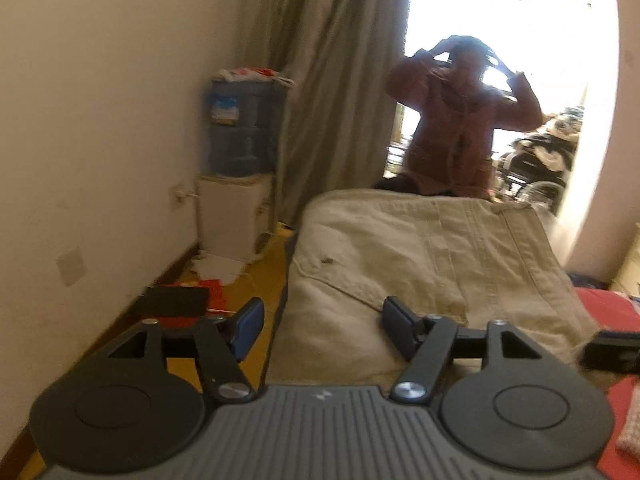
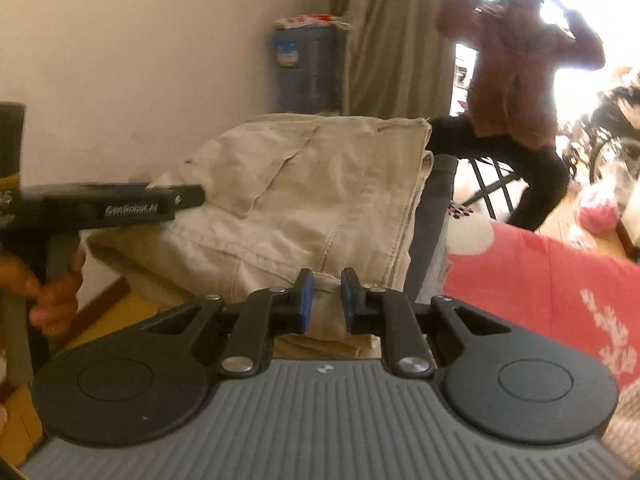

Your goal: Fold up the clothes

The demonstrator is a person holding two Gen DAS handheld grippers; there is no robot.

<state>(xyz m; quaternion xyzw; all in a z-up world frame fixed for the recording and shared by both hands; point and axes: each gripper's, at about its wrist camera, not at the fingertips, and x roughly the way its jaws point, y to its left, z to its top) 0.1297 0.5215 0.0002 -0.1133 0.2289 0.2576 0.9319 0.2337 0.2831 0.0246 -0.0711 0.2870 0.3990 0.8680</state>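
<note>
A folded beige garment [image 1: 420,264], trousers by its seams and pocket, lies on the corner of a bed; it also shows in the right wrist view [image 2: 304,200]. My left gripper [image 1: 322,330] is open, its blue pads wide apart over the garment's near left edge, holding nothing. My right gripper [image 2: 325,300] has its jaws narrowly apart around the garment's near edge; the cloth sits between the pads without being pinched. The left gripper's body [image 2: 120,206] and the hand holding it show at the left of the right wrist view.
A red patterned bedcover [image 2: 540,280] lies to the right. A blue water bottle on a white dispenser [image 1: 240,168] stands against the wall by a grey curtain [image 1: 340,80]. A person [image 1: 460,120] stands beyond the bed at a bright doorway. Papers litter the yellow floor [image 1: 224,276].
</note>
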